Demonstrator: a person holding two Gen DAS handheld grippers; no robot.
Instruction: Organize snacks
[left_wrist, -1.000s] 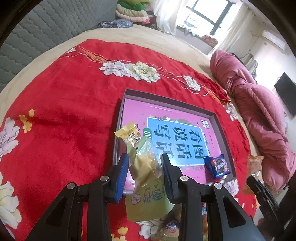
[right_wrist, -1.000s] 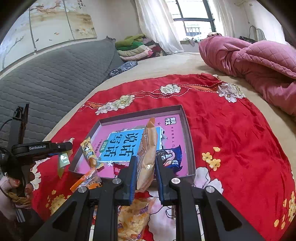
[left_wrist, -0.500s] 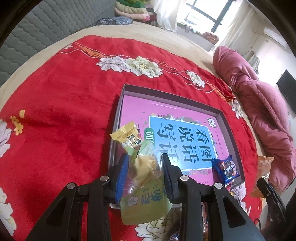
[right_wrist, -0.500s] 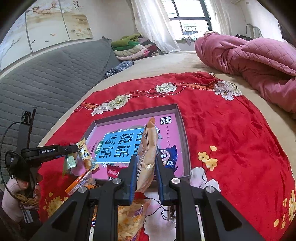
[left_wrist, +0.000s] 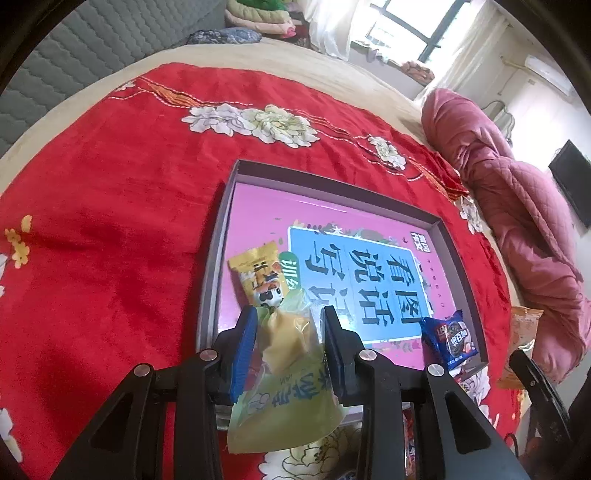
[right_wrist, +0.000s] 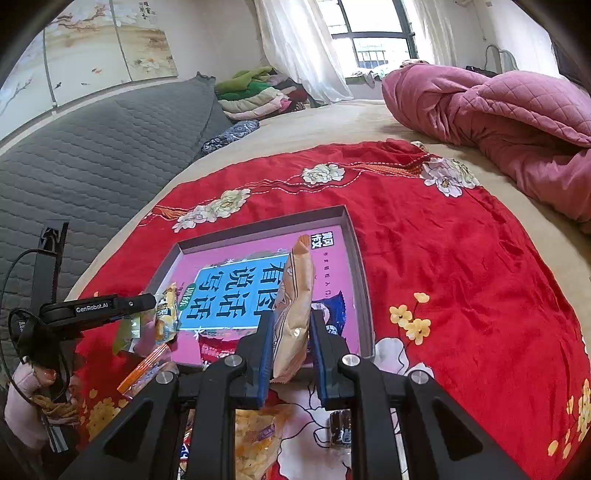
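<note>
A shallow box lid (left_wrist: 448, 236) with a pink and blue printed floor lies on the red cloth; it also shows in the right wrist view (right_wrist: 352, 236). My left gripper (left_wrist: 290, 325) is shut on a yellow-green snack bag (left_wrist: 291, 398) at the lid's near left edge. A yellow packet (left_wrist: 260, 275) and a blue packet (left_wrist: 450, 338) lie inside the lid. My right gripper (right_wrist: 291, 328) is shut on a tall orange snack bag (right_wrist: 295, 295) over the lid's near edge. The left gripper (right_wrist: 146, 301) shows at the lid's left side.
Loose snacks lie on the red flowered cloth (right_wrist: 461, 266) near me: a yellow chip bag (right_wrist: 255, 439), an orange packet (right_wrist: 146, 369), a small brown sweet (right_wrist: 340, 430). A pink quilt (right_wrist: 498, 110) lies at the right, a grey padded headboard (right_wrist: 92, 155) at the left.
Both grippers have moved forward toward the lid with their bags still held. The left gripper's bag now hangs over the lid's near left edge.
</note>
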